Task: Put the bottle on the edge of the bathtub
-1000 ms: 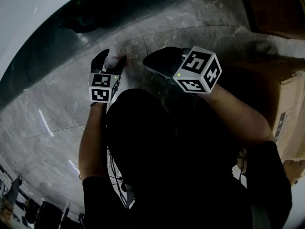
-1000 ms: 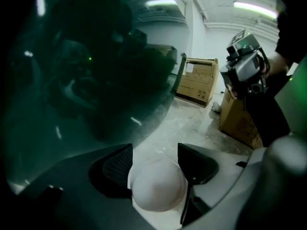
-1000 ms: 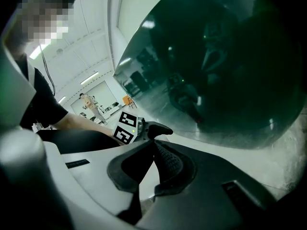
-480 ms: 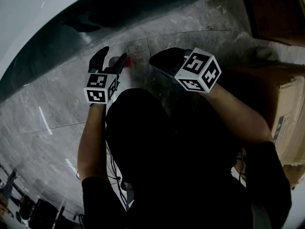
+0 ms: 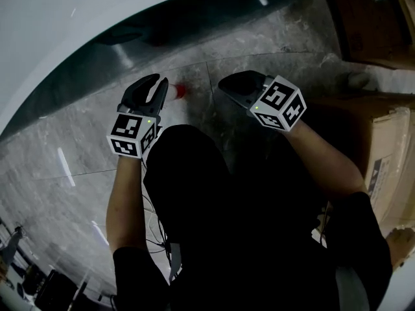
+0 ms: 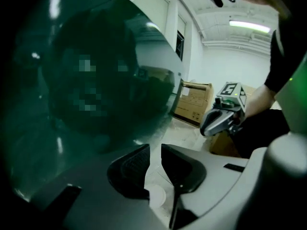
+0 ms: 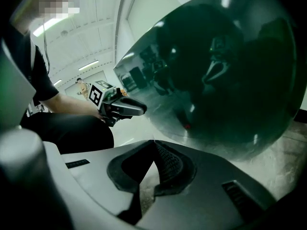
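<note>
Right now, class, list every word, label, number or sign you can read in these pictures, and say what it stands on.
No text can be read.
Cardboard box: a side label, too small to read.
Marker cubes, left and right: black-and-white square patterns, no words.
Bottle: no print visible.

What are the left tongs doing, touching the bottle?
Touching. Head view: the left tongs have just been closing and clamp the bottle between them.
</note>
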A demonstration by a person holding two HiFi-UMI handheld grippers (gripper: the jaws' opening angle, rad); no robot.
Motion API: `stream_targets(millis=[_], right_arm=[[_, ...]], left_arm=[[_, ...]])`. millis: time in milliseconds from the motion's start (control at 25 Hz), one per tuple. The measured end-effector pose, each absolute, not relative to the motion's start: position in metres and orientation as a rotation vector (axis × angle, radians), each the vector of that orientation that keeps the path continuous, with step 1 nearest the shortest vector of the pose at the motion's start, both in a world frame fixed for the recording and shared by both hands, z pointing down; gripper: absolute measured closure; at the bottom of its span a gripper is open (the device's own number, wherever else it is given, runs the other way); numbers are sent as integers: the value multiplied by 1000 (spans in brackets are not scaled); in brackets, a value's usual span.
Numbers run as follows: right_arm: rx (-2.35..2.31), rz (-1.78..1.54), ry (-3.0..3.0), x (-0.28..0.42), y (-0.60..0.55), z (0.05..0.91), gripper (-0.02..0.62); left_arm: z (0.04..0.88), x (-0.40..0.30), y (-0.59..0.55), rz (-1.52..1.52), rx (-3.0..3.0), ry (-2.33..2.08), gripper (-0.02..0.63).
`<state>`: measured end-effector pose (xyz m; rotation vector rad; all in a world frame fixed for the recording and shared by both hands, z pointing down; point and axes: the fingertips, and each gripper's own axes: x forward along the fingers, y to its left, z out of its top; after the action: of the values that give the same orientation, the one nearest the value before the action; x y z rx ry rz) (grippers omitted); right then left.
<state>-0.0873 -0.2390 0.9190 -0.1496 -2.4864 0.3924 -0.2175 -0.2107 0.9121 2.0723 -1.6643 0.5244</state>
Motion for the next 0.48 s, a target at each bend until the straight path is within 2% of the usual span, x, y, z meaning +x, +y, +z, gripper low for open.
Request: stream_targets(millis=[80,240,480], right_arm=[[-113,399,-2553,-85,-252,896,568],[-63,398,-2704,-84,-277,856,568],[6,248,-2712,-77,-316,842,568]], left_arm=[[887,-211,-201,576,2137,-1621,545],[839,-203,-183,691,2178,-1666,549],[791,-213,-176,417,2043,-1831,564]])
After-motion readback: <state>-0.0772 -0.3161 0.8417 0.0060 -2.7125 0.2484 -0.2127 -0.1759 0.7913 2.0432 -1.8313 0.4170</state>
